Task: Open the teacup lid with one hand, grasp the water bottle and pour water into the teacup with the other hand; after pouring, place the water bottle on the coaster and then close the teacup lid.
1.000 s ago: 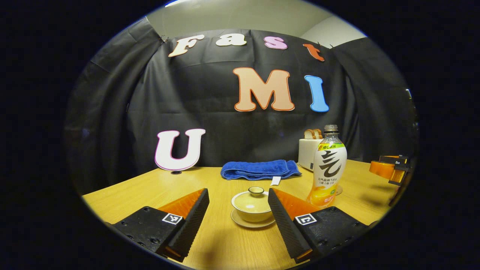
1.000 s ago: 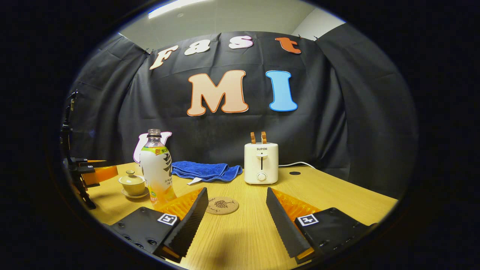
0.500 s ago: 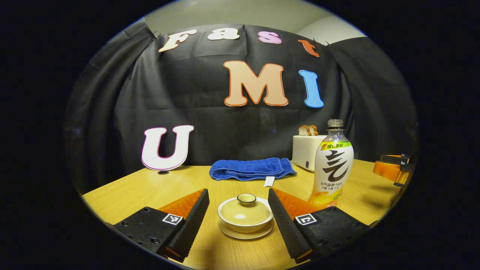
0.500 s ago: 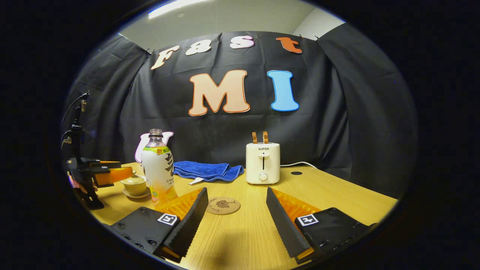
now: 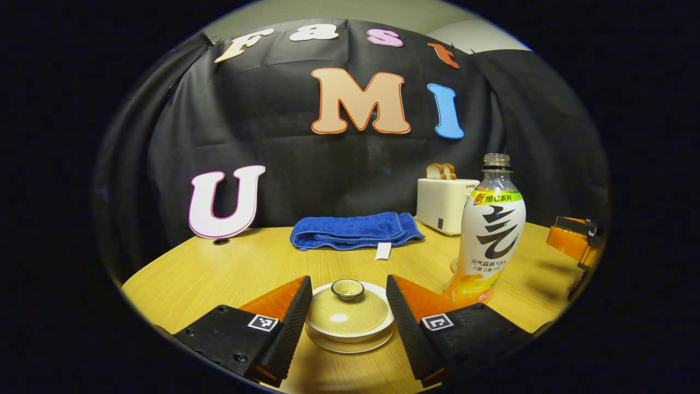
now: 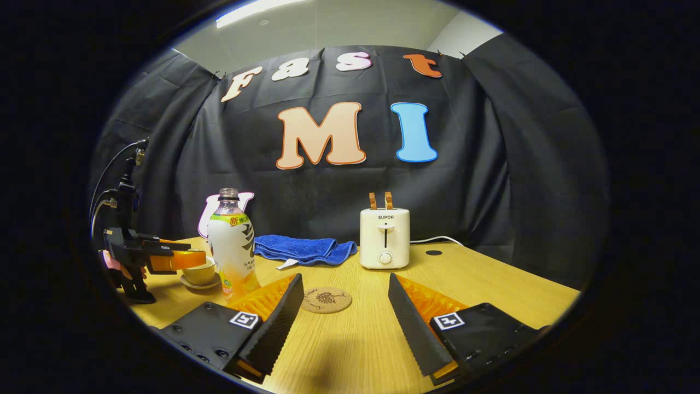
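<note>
Teacup point(image 5: 349, 323) (lid point(image 5: 348, 307) on) sits on the table point(image 5: 219, 273) between the left gripper's point(image 5: 349, 314) wide-spread fingers. Right gripper point(image 6: 345, 312), also wide, holds nothing; coaster point(image 6: 326, 300) lies between its tips.

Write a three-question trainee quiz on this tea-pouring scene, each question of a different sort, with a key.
1. True or false: the left tongs are shut on the cream ceramic teacup lid.
2. The round cork coaster holds: A) the white-labelled plastic water bottle; B) nothing; C) the folded blue towel.
3. Fill in: the white toaster holds two slices of ____.

Key: 1 false, they straddle it, open. 2 B. 3 bread.
</note>
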A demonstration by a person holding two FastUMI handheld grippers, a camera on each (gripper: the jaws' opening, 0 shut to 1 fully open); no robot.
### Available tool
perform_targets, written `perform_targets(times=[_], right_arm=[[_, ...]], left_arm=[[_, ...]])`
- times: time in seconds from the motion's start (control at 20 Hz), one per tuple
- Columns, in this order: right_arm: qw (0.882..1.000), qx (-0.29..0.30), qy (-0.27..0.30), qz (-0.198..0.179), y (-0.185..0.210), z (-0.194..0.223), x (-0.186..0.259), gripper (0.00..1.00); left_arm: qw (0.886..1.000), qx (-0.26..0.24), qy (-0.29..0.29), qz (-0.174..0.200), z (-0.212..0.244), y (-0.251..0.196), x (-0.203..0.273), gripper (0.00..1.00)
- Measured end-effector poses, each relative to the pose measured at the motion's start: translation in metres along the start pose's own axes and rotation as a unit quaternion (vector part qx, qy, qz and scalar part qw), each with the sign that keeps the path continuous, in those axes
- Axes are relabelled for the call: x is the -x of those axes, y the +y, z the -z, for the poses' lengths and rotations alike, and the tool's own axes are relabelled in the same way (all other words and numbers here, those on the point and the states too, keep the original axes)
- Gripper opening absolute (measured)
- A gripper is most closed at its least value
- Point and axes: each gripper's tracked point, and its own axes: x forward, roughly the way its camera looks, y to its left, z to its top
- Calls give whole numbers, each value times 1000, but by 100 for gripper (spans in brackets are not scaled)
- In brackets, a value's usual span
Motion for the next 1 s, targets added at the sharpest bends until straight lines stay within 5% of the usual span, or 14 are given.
perform_targets(times=[0.4,0.5,0.6,1.0], right_arm=[[1000,0,0,0,0,0,0,95],[1000,0,0,0,0,0,0,95],[1000,0,0,0,1,0,0,99],[1000,0,0,0,0,0,0,94]], left_arm=[[1000,-9,4,5,0,-3,-5,59],[1000,-7,-5,0,-3,1,-6,49],[1000,-2,-13,-2,-5,1,-5,28],[998,20,-53,-16,-17,8,4,28]])
